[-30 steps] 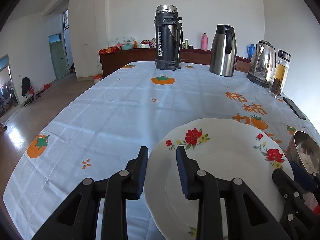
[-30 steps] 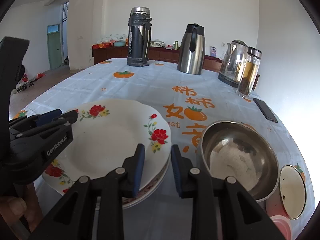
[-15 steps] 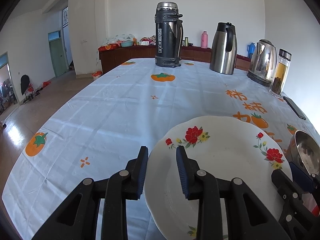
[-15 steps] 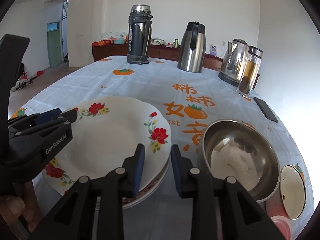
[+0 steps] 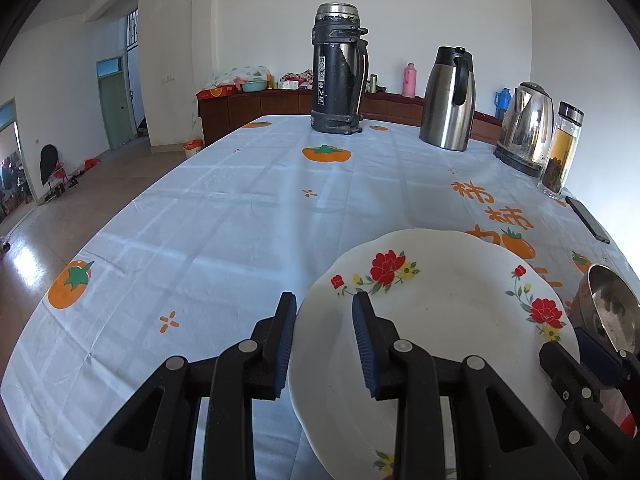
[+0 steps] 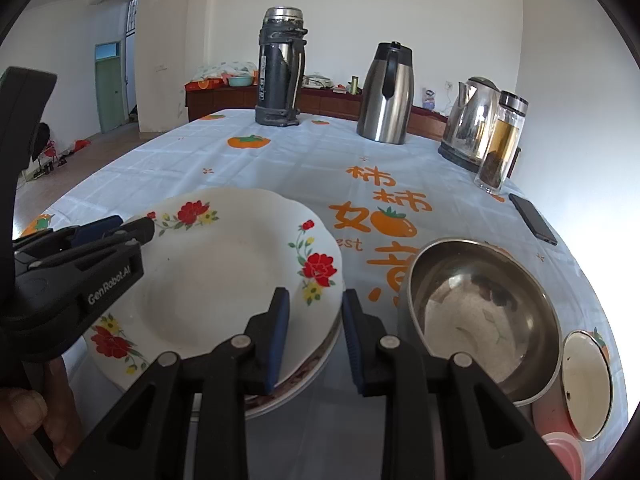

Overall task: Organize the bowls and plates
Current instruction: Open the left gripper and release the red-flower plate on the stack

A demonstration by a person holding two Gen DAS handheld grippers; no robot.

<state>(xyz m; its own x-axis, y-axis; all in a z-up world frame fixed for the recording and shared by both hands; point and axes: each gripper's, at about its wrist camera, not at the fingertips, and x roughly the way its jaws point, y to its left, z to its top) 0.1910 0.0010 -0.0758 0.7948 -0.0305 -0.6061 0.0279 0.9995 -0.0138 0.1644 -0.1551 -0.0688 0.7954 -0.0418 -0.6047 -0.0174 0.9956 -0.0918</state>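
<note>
- The floral plate [image 6: 224,276] sits on top of at least one more plate near the front edge of the worktop [image 5: 248,208]; the steel bowl [image 6: 480,308] stands just beside it on the right, with a small enamel bowl [image 6: 586,380] beyond that.
- The left tongs [image 5: 322,340] straddle the plate's left rim, jaws a little apart, one finger outside the rim and one over the plate; I cannot tell whether the pads press on it.
- The right tongs [image 6: 312,336] straddle the right rim in the same way, narrowly parted, with the grip just as unclear.
- Risk: a glazed rim is slippery, so a shallow or loose pinch could let the plate slide out and drop onto the one beneath, chipping either.
- Risk: uneven lifting by the two sides would probably tilt the plate and twist it free.
- Risk: the right tongs work close to the steel bowl, so a sideways swing may knock it into the enamel bowl.
- Risk: the lower plate might drag along and shift toward the worktop's edge.
</note>
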